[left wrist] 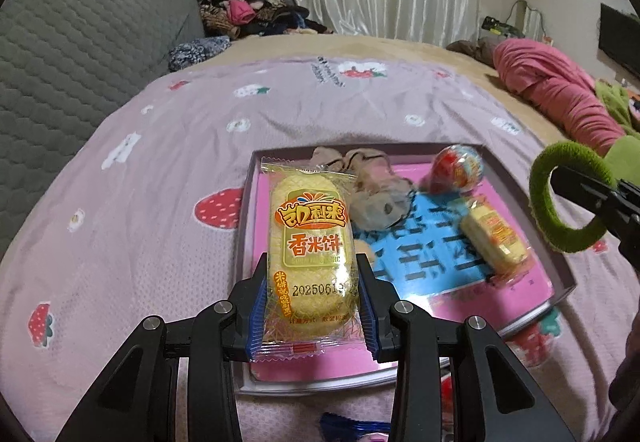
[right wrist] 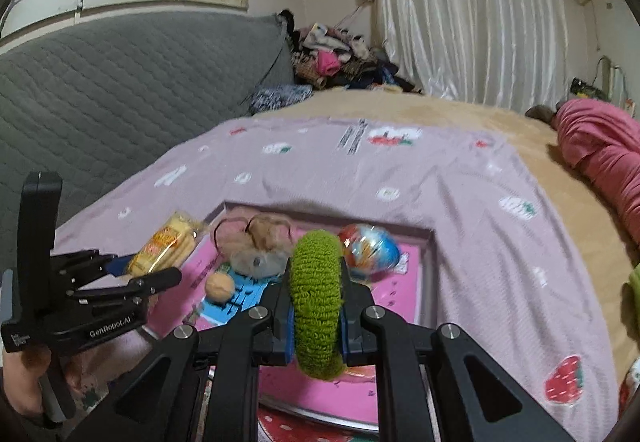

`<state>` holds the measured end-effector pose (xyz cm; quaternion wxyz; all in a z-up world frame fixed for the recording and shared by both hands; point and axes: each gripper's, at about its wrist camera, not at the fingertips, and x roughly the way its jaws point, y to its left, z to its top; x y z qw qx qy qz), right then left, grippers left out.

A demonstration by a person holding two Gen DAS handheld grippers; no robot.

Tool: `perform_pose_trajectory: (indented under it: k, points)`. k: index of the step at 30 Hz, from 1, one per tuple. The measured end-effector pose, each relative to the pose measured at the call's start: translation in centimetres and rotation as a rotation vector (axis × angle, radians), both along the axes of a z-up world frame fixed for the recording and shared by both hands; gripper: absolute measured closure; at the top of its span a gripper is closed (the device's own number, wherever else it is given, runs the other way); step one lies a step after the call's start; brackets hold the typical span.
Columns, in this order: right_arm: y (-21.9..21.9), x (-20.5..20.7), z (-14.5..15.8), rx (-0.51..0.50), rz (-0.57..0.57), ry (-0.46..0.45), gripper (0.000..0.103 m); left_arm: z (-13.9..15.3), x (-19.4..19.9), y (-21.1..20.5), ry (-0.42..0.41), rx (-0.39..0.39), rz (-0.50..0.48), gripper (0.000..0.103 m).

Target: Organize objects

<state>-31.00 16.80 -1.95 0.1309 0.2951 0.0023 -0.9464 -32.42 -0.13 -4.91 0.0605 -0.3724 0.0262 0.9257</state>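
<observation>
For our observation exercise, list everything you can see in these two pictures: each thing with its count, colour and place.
rice cracker packet: one, yellow, gripped in left tool above tray
second cracker packet: one, yellow, in tray
hair scrunchie: one, green, gripped in right tool
hair net: one, beige, in tray
wrapped egg: one, red and blue, tray's far corner
tray: one, pink inside, on bedspread
bedspread: one, lilac, strawberries
clothes pile: one, mixed, far corner
left tool: black, closed on packet
right tool: black, closed on scrunchie
</observation>
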Motion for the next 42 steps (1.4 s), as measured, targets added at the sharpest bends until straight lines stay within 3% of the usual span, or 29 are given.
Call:
perform_pose_trajectory:
  k: [17,22,32,36,42]
  points:
    - [-1.5,-1.7,-4.0,-0.020,0.050,-0.102,0.087,-2.8,-1.3,-0.5,-0.079,0.003,0.003,0.063]
    - [-0.9,-2.5,-5.5,-0.076,0.044,-0.161,0.087,-3.3,-1.4,-0.4,-0.096,-0.007,0.007,0.062]
    - [-0.5,-2.5,-5.7,-0.055,0.010,-0.177,0.087,-3.5,-1.4,-0.2,-0.103,-0.020,0.009,0.060]
    - [-0.8,-2.2,-5.3,-0.021,0.001,-0.160,0.081,-3.2,-1.2,-0.2,-0.099,-0.019,0.007,0.050]
    - [-0.7,-2.1,-4.7,0.000,-0.009,-0.141,0.071,-2.9,-1.1,-0.2,-0.093,-0.027,0.011,0.046]
